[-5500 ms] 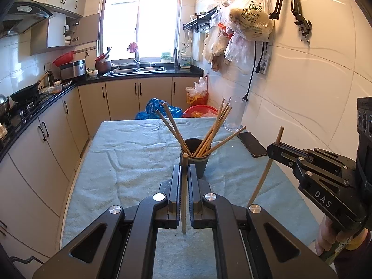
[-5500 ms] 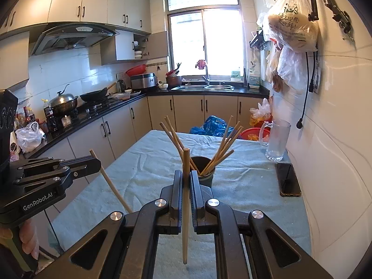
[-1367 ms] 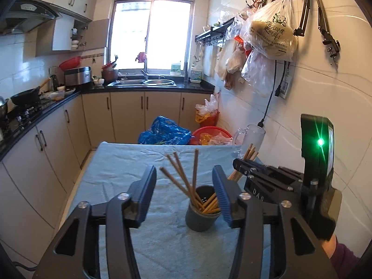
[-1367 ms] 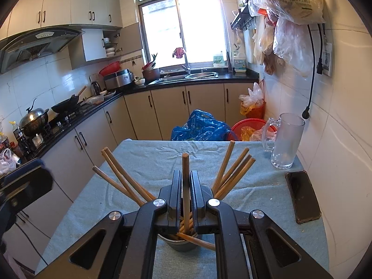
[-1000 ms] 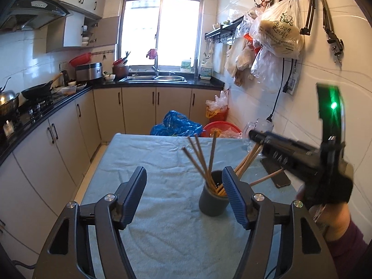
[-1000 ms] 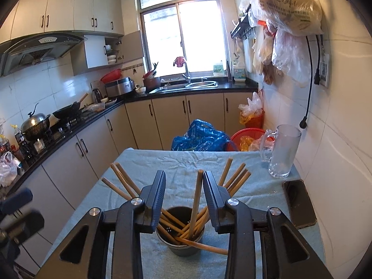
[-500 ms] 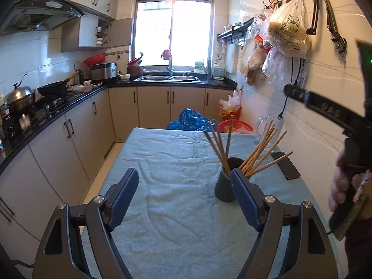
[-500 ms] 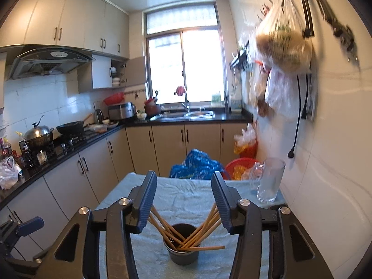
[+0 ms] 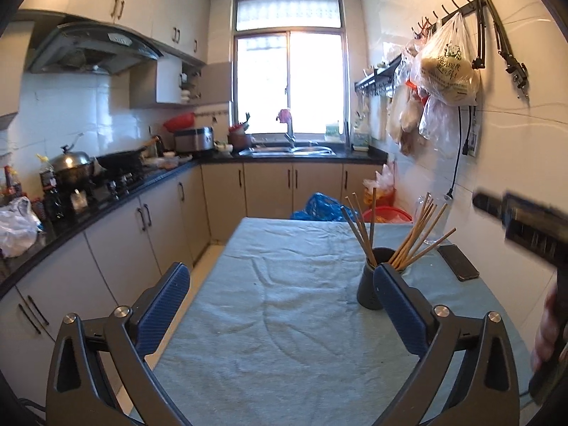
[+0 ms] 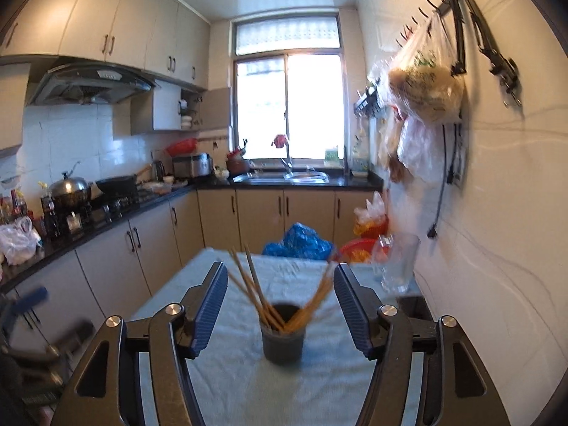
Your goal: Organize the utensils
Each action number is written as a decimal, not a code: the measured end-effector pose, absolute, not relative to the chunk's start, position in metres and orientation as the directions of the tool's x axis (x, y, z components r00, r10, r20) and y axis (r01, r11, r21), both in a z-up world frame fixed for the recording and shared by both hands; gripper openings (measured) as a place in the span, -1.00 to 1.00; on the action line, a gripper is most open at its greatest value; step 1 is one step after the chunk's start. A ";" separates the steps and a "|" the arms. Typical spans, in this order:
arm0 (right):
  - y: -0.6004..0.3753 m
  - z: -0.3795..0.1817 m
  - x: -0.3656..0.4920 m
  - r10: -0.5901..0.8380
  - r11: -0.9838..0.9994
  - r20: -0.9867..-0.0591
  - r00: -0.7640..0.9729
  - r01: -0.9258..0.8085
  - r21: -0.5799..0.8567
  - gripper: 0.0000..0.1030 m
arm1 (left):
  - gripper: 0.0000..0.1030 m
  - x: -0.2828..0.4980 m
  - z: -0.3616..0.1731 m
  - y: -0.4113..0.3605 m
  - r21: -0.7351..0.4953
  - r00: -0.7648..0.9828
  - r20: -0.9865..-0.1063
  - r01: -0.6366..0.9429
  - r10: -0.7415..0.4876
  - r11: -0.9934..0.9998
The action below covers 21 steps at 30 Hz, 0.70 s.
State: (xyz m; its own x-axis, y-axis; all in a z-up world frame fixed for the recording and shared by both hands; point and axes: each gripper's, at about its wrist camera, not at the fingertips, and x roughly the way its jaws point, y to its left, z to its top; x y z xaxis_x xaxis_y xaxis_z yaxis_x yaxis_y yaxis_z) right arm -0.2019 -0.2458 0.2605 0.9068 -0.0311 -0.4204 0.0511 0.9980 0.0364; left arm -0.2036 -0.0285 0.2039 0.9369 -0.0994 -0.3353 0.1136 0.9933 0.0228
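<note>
We see a table under a blue cloth, its right edge against the tiled wall, its left edge open to the aisle by the cabinets. A dark cup stands upright right of centre; chopsticks stand in it, long axes fanning up and outward. Phone and glass pitcher sit by the wall. Left gripper and right gripper: jaws opening, nothing between them.

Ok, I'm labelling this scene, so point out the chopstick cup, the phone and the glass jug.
cup (image 10: 283,346), right wrist view, front wall of the dark cup.
phone (image 9: 458,262), left wrist view, middle of its dark screen.
jug (image 10: 399,264), right wrist view, clear side wall, blurred.
</note>
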 end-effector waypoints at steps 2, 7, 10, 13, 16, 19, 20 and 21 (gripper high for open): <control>-0.246 0.244 -0.213 -0.048 0.997 -0.451 0.891 0.073 0.037 0.32 | 0.99 -0.212 0.202 -0.029 0.042 0.946 -0.315 0.093 -0.075 0.995; -0.255 0.197 -0.236 -0.083 0.987 -0.547 0.833 0.143 0.068 0.33 | 1.00 -0.231 0.193 -0.027 0.015 0.955 -0.290 0.079 -0.071 0.997; -0.263 0.174 -0.245 -0.098 0.976 -0.595 0.797 0.193 0.097 0.33 | 1.00 -0.239 0.186 -0.026 -0.014 0.963 -0.260 0.070 -0.072 0.997; -0.267 0.154 -0.252 -0.118 0.965 -0.638 0.761 0.240 0.108 0.33 | 1.00 -0.240 0.178 -0.029 -0.017 0.957 -0.274 0.093 -0.095 0.995; -0.267 0.139 -0.255 -0.120 0.961 -0.665 0.737 0.255 0.110 0.33 | 1.00 -0.234 0.169 -0.035 -0.027 0.934 -0.334 0.127 -0.129 0.992; -0.264 0.128 -0.256 -0.123 0.961 -0.682 0.721 0.257 0.098 0.33 | 1.00 -0.224 0.156 -0.042 -0.043 0.895 -0.418 0.150 -0.154 0.988; -0.264 0.125 -0.255 -0.117 0.962 -0.689 0.716 0.254 0.101 0.33 | 1.00 -0.221 0.151 -0.045 -0.038 0.884 -0.443 0.149 -0.151 0.988; -0.264 0.122 -0.255 -0.115 0.962 -0.693 0.712 0.254 0.101 0.33 | 1.00 -0.218 0.147 -0.048 -0.029 0.874 -0.464 0.148 -0.145 0.989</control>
